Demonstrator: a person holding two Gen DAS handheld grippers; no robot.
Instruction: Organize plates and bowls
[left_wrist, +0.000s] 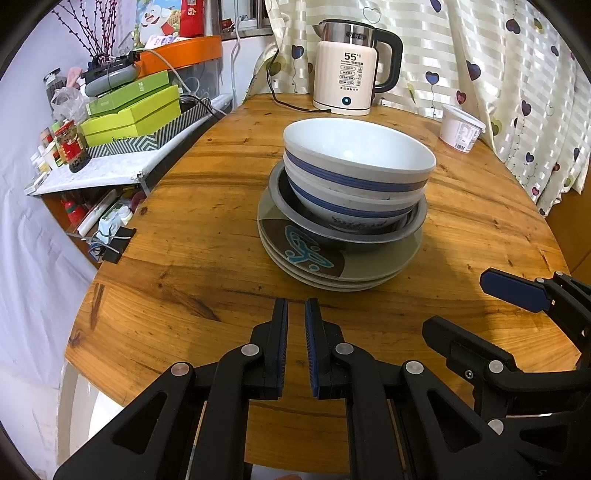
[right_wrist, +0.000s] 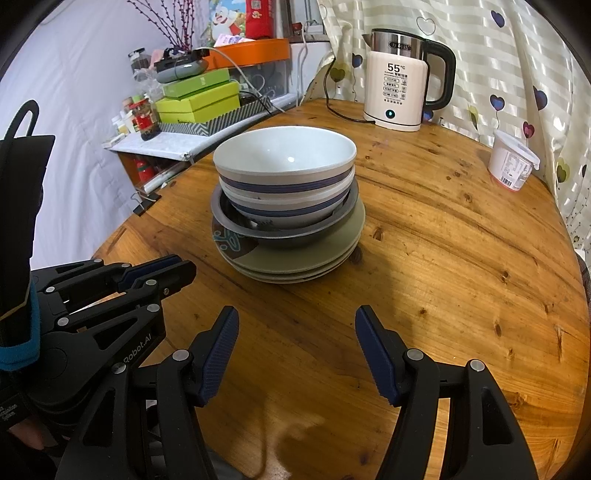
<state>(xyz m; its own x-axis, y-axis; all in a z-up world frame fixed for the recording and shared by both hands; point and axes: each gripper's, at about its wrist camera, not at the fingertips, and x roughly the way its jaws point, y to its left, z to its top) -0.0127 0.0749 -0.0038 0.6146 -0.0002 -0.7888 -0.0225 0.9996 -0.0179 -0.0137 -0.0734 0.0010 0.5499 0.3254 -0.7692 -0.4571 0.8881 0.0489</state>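
Note:
A stack of dishes stands mid-table: white bowls with blue bands (left_wrist: 358, 162) (right_wrist: 284, 166) nest in a dark grey bowl (left_wrist: 347, 232) (right_wrist: 284, 232), which rests on a few olive plates (left_wrist: 332, 266) (right_wrist: 295, 262) with a teal pattern. My left gripper (left_wrist: 296, 306) (right_wrist: 184, 267) hovers shut and empty over the wood in front of the stack. My right gripper (right_wrist: 297, 315) (left_wrist: 458, 302) is open, empty, and also short of the stack, to the right of the left one.
A cream electric kettle (left_wrist: 347, 74) (right_wrist: 397, 88) with its cord stands at the back of the round wooden table (left_wrist: 184, 240) (right_wrist: 443, 258). A white tub (left_wrist: 461, 127) (right_wrist: 511, 164) sits far right by the curtain. A cluttered shelf with green boxes (left_wrist: 129, 110) (right_wrist: 199, 99) borders the left edge.

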